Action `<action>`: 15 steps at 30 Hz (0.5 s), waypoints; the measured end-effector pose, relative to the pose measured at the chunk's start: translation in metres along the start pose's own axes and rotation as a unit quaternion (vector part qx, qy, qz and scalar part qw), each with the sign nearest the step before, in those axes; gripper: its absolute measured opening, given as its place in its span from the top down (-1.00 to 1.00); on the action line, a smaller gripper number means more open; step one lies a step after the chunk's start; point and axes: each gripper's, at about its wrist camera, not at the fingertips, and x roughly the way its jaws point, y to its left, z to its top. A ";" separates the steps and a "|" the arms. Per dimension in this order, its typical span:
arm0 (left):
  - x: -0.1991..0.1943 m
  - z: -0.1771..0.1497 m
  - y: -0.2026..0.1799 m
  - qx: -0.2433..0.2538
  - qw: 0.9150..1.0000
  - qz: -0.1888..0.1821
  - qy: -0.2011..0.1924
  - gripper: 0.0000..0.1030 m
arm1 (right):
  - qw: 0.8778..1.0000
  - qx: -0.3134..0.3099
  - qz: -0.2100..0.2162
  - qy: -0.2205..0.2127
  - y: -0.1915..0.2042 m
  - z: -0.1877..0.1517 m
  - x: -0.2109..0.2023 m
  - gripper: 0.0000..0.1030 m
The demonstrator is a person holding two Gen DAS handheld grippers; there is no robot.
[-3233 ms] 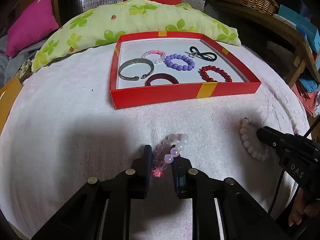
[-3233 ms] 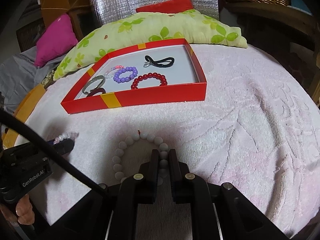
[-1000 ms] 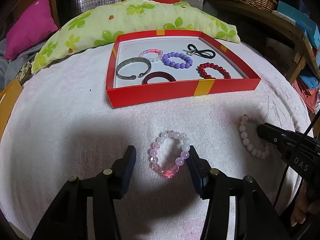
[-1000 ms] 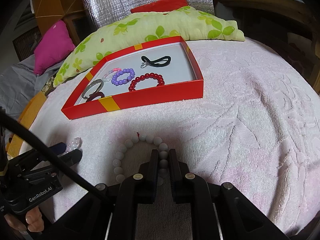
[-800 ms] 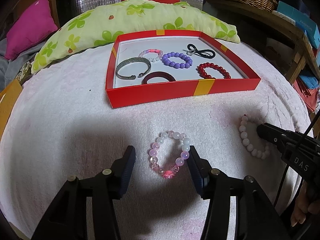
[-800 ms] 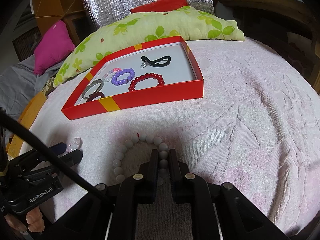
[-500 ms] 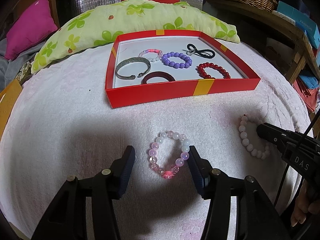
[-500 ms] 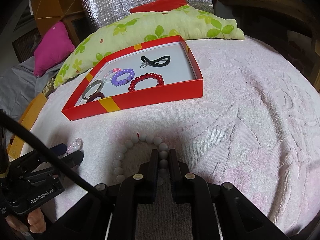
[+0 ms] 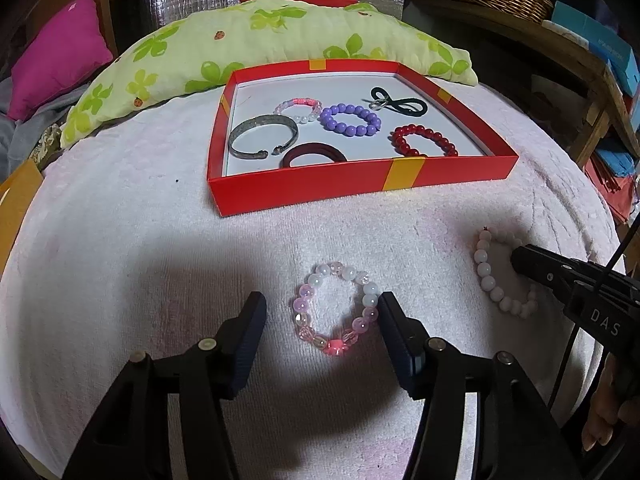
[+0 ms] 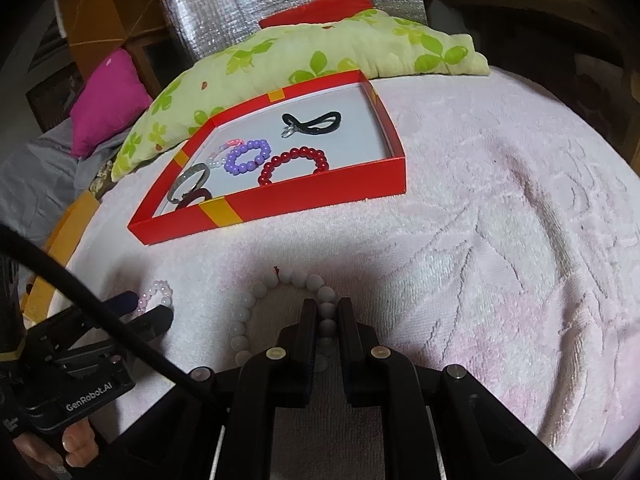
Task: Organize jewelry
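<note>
the left claw hangs spread over the pink bracelet, its jaws just widened; the beads lie loose on the towel between them, the right pad just touching. at 3 o'clock the right claw is clamped on the white bracelet's right side. likely step: carrying these last two over. next, the white one needs lifting toward 12 o'clock, clearing the red wall. the box holds six pieces: one metal cuff, one dark band, three beaded bracelets, one black cord.

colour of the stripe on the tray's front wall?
Yellow-orange stripe on the red tray; clearest in the left wrist view.
</note>
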 end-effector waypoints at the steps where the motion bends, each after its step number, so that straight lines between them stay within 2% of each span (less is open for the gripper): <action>1: 0.000 0.000 0.000 0.001 1.000 0.000 0.000 -0.14 | 1.000 -0.007 -0.001 -0.001 0.002 0.000 0.000 0.76; 5: -0.001 0.000 0.000 0.002 1.000 -0.003 -0.004 -0.14 | 1.000 -0.015 0.000 -0.005 0.005 -0.001 -0.002 0.76; 7: -0.002 0.000 0.001 0.003 1.000 -0.009 -0.006 -0.05 | 1.000 -0.014 0.002 -0.004 0.005 0.000 -0.001 0.77; 12: -0.005 0.002 0.008 -0.009 0.999 -0.041 -0.011 0.53 | 1.000 0.006 0.014 -0.003 -0.001 0.001 -0.002 0.77; 15: -0.006 0.004 0.015 -0.026 0.998 -0.055 -0.014 0.67 | 1.000 0.010 0.016 -0.002 -0.002 0.001 -0.002 0.78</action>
